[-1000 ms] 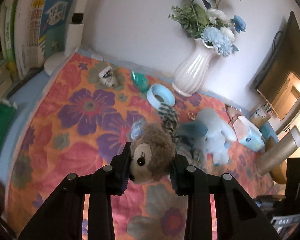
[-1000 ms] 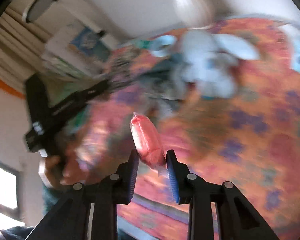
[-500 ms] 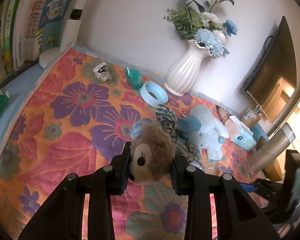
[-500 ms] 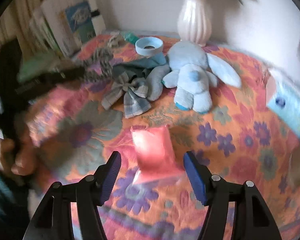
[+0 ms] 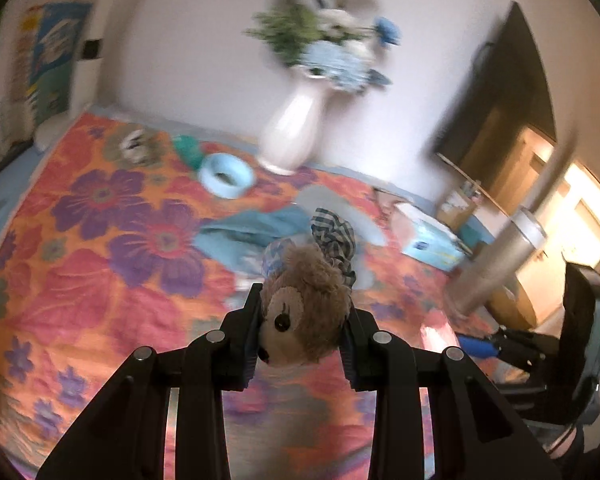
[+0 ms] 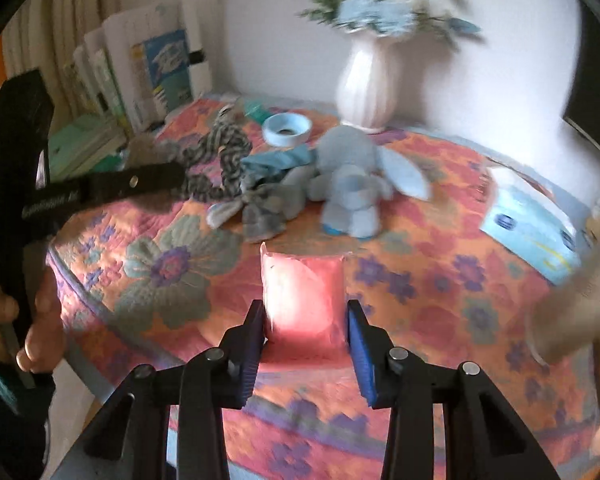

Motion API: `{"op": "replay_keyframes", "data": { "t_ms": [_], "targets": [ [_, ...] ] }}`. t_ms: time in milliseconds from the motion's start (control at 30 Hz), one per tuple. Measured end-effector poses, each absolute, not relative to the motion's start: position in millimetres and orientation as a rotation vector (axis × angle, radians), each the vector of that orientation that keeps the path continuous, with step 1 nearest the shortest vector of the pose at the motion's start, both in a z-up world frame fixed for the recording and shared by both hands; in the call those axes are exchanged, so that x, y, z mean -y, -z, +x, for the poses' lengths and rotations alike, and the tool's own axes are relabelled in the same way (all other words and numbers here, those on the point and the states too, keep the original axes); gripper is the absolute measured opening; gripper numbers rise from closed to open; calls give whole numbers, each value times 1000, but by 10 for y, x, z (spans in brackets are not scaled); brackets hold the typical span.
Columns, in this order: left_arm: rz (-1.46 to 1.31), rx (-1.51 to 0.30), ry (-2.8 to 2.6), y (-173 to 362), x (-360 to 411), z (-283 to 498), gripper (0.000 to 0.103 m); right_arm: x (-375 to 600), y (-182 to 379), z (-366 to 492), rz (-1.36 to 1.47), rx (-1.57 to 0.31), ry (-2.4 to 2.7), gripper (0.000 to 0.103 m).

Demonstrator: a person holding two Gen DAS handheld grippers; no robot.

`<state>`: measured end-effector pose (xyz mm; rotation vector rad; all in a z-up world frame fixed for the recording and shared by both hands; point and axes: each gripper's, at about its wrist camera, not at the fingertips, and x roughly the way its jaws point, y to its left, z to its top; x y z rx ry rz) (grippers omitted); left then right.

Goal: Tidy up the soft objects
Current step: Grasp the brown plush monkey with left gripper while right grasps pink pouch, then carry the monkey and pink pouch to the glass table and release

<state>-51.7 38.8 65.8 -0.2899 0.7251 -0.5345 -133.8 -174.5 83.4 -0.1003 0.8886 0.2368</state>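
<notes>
My left gripper [image 5: 302, 330] is shut on a brown plush bear [image 5: 306, 312] with a checked bow, held above the floral tablecloth [image 5: 100, 264]. It also shows at the left of the right wrist view [image 6: 148, 178]. My right gripper [image 6: 305, 330] has its jaws on both sides of a pink soft pouch [image 6: 303, 300] that lies on the cloth near the front edge. A blue plush bunny [image 6: 350, 184], a grey checked bow [image 6: 260, 208] and a teal cloth [image 6: 276, 160] lie together mid-table.
A white vase of blue flowers [image 6: 366, 84] stands at the back, with a blue ring-shaped dish [image 6: 287, 130] before it. A tissue pack [image 6: 528, 228] lies at the right. Books [image 6: 140, 76] stand at the back left. A metal cylinder [image 5: 496, 268] stands at the table's right.
My right gripper opened and let the pink pouch down on the cloth, then narrowed its jaws around it. My left gripper swung right with the bear still in it.
</notes>
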Motion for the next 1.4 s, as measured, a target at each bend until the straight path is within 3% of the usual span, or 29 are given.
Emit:
{"op": "replay_keyframes", "data": {
  "t_ms": [600,833,1067,1233,1333,1400],
  "targets": [
    [-7,-761,914,-998,1728,-1217,30,3706,-1269,-2252,171,-929,-32,39],
    [127,-728,1010,-1188,2587,-1459,30,4574,-1538,-2697,254,-822,111,39],
    [184,-681,975,-1370,3590,-1312,30,5502,-1699,-2643,413,-684,269,39],
    [195,-684,915,-1281,4098,-1097,30,6076,-1523,-2307,523,-690,338,39],
    [217,-663,881,-1212,4278,-1032,36,6282,-1442,-2102,557,-704,365,39],
    [237,-668,871,-1177,4382,-1014,56,6379,-1374,-2004,597,-718,347,45]
  ]
}}
